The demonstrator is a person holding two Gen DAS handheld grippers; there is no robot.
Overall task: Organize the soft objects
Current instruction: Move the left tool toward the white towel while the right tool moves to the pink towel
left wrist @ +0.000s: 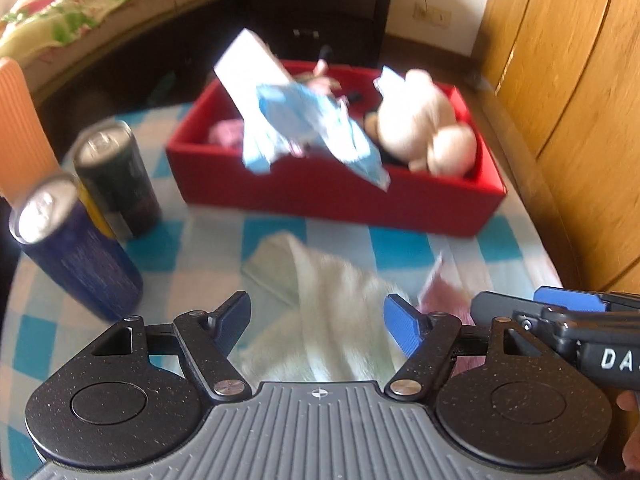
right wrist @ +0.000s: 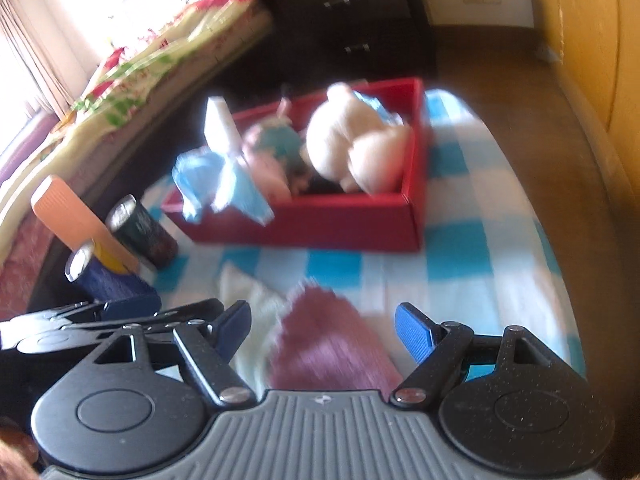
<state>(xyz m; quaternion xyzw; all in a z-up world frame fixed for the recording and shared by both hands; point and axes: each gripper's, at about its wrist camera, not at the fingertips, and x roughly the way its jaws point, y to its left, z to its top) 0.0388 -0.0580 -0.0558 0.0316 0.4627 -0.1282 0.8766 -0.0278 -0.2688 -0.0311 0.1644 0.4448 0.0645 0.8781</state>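
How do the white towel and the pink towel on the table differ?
The white towel is pale and looks larger; the pink towel is mauve and looks smaller. The white towel lies left, toward the cans; the pink towel lies right. Both lie crumpled on the checked cloth, outside the red box.

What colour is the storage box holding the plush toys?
Red box, clearest in the left wrist view.

Both the left gripper (left wrist: 318,322) and the right gripper (right wrist: 322,328) are showing speckled black linkage arms, silver rivets, blue ribbed finger pads, grey ridged bases with crosshair marks, and white lettering "DA".
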